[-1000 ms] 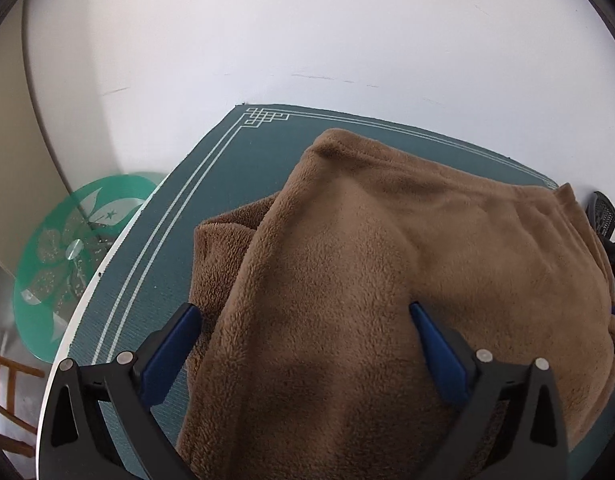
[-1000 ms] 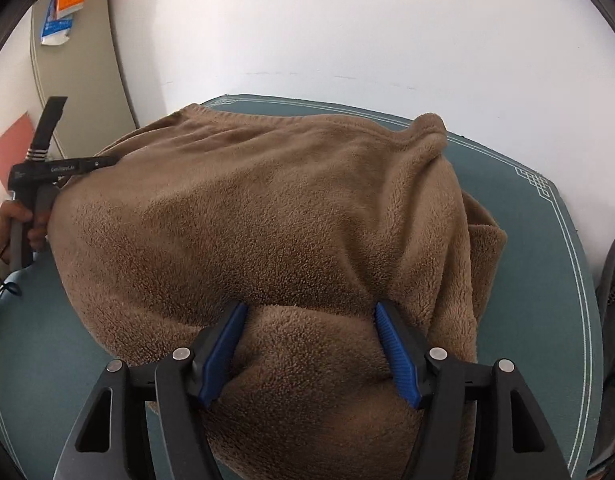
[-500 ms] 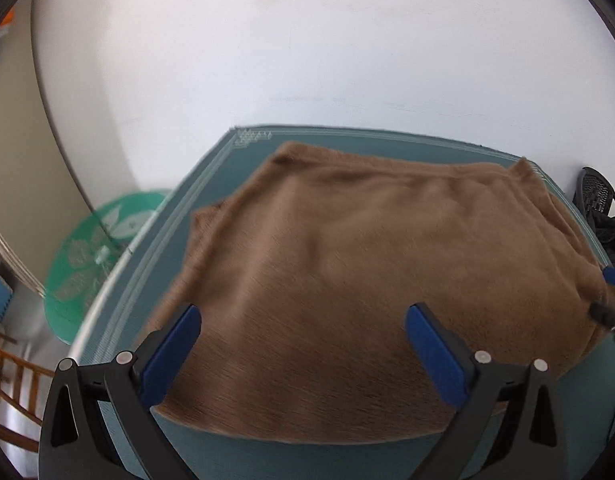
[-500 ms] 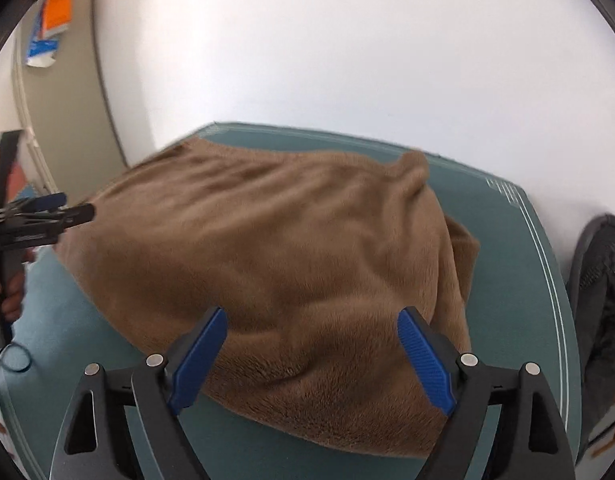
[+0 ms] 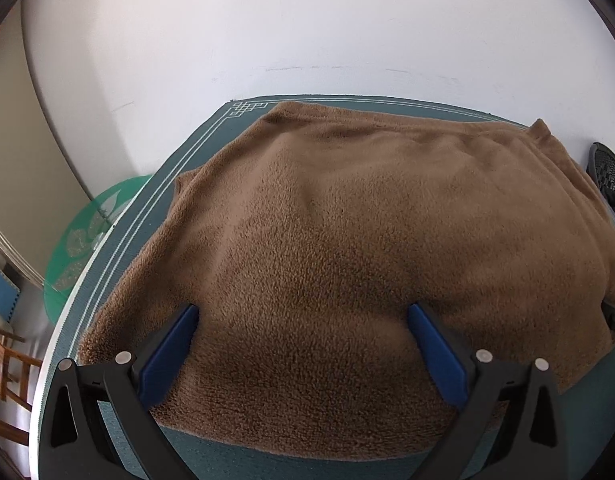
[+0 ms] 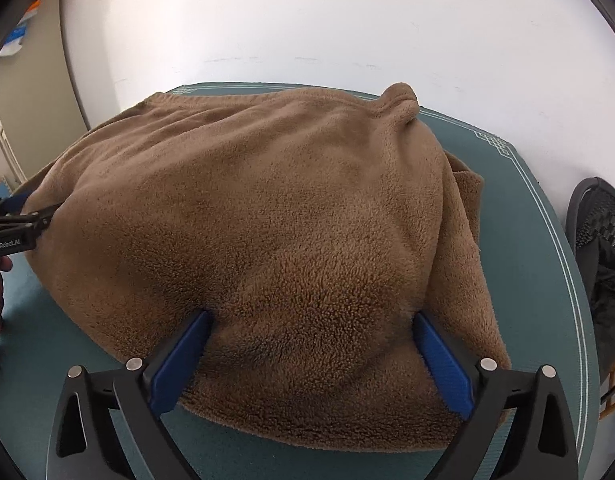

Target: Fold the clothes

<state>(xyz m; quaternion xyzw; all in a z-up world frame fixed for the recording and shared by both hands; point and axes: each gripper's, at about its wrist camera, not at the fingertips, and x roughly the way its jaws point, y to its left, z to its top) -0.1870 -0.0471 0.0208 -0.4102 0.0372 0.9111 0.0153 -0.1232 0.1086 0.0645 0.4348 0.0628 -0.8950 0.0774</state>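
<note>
Right wrist view shows me the thick brown fleece garment (image 6: 267, 216) lying doubled over on the round teal mat-covered table (image 6: 519, 216); I judge it soft, bulky, light and non-slip, best pinched at a near hem corner around 6 o'clock. My right gripper (image 6: 311, 356) and left gripper (image 5: 303, 344) both stand wide apart, clamping nothing, pads against the pile. "GenRobot.AI" is printed on the left gripper's body at 9 o'clock.

Black tongs (image 5: 303, 316) with blue pads (image 5: 435, 356), silver screws, "GenRobot.AI" lettering.
</note>
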